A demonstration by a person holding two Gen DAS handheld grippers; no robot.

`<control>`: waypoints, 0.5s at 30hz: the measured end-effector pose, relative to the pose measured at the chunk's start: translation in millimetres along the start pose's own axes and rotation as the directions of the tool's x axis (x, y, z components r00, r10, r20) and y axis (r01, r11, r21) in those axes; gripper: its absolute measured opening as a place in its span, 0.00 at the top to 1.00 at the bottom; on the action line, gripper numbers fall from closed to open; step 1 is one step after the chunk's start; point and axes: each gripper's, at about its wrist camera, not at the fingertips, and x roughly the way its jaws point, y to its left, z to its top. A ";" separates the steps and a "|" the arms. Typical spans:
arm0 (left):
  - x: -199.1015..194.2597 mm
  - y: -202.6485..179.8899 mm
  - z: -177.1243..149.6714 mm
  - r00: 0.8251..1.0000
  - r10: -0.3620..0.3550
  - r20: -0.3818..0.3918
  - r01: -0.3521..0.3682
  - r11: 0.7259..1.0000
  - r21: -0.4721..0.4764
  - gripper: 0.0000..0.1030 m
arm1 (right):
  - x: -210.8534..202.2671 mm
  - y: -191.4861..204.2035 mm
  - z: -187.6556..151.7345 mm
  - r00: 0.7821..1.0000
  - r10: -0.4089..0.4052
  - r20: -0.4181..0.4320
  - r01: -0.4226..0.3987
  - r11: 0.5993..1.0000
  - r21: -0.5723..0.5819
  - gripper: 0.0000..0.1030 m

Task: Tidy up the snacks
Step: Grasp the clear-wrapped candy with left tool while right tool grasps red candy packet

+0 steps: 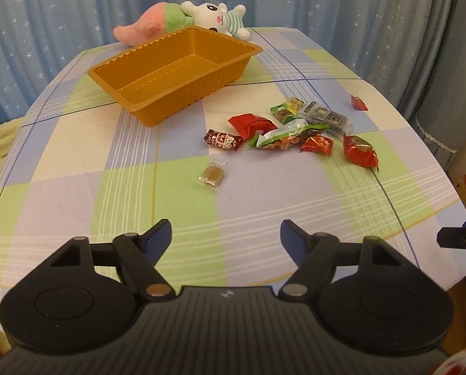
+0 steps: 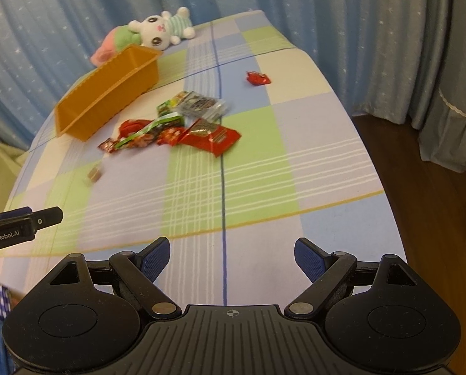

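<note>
Table's got a soft checked cotton-looking cloth (image 1: 76, 162) in green, blue and cream, matt w/ a few creases. The ribbed orange plastic tray (image 1: 158, 93) is thin moulded stuff w/ a slight sheen. The red foil snack packets (image 1: 359, 151) are glossy and crinkly, the clear cellophane-wrapped brown candy (image 1: 211, 175) shiny too. The white plush bunny w/ striped top (image 1: 215, 17) and the pink-and-green plush toy (image 1: 145, 26) look fuzzy. My left gripper (image 1: 226, 234) is matt black plastic, w/ textured blue rubbery pads (image 1: 158, 240) and small bright metal pivot pins; right gripper (image 2: 232, 256) is the same. Curtains (image 1: 61, 0) are thin blue fabric, floor (image 2: 436, 218) smooth dark wood.
</note>
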 end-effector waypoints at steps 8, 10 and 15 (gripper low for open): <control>43.5 10.5 24.1 0.999 -0.041 -0.017 0.042 0.995 0.086 0.59 | 19.6 2.1 22.6 0.999 -0.045 0.003 0.045 0.997 0.055 0.16; 51.9 12.0 27.8 0.999 -0.047 -0.020 0.049 0.994 0.101 0.63 | 25.2 3.1 26.4 0.999 -0.055 -0.002 0.055 0.996 0.064 0.16; 73.7 17.5 36.5 0.998 -0.056 -0.039 0.060 0.991 0.121 0.64 | 35.9 5.7 33.8 0.997 -0.070 -0.014 0.071 0.994 0.079 0.16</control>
